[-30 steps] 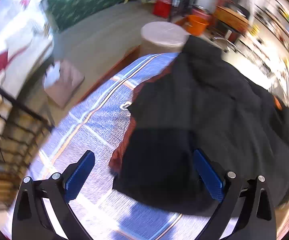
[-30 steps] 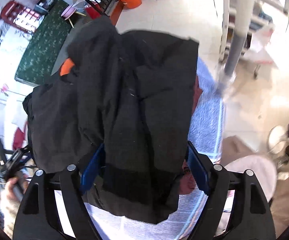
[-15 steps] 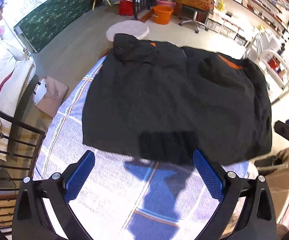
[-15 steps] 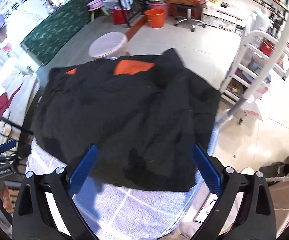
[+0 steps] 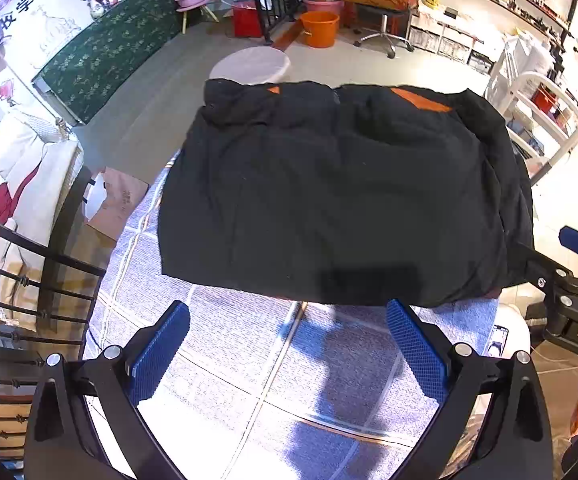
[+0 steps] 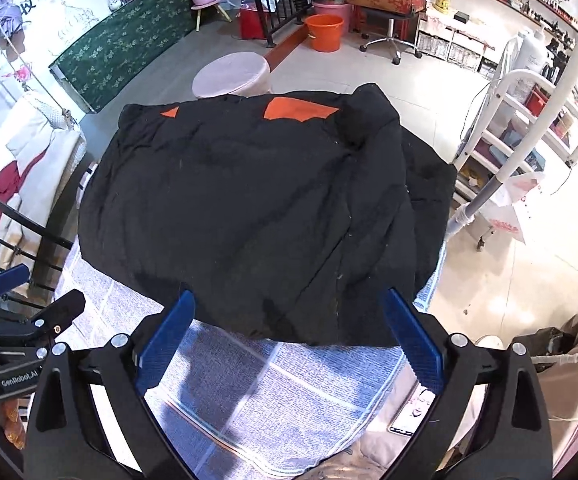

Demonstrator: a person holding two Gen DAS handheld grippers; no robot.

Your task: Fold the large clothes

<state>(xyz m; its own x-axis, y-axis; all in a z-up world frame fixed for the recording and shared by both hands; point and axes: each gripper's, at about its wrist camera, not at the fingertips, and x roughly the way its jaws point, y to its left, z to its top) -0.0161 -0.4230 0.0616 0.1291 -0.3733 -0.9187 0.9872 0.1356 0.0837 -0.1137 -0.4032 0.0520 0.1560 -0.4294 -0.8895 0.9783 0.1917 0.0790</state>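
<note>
The black jacket (image 5: 337, 200) now lies flat in a neat block on the bench (image 5: 249, 360), which has a blue checked cloth. A second ago it was bunched up right between the fingers; since then both tools have let go and pulled back. So this fold looks done.

The left hand-held gripper (image 5: 287, 354) is wide open and holds nothing, with the jacket at 12 o'clock. The right hand-held gripper (image 6: 289, 338) is wide open and empty too.

Orange patches (image 6: 299, 110) show at the jacket's far edge. One tool reads "GenRobot.AI", the other "DAS". A wall sign (image 5: 29, 0) at 10 o'clock has Chinese words.
</note>
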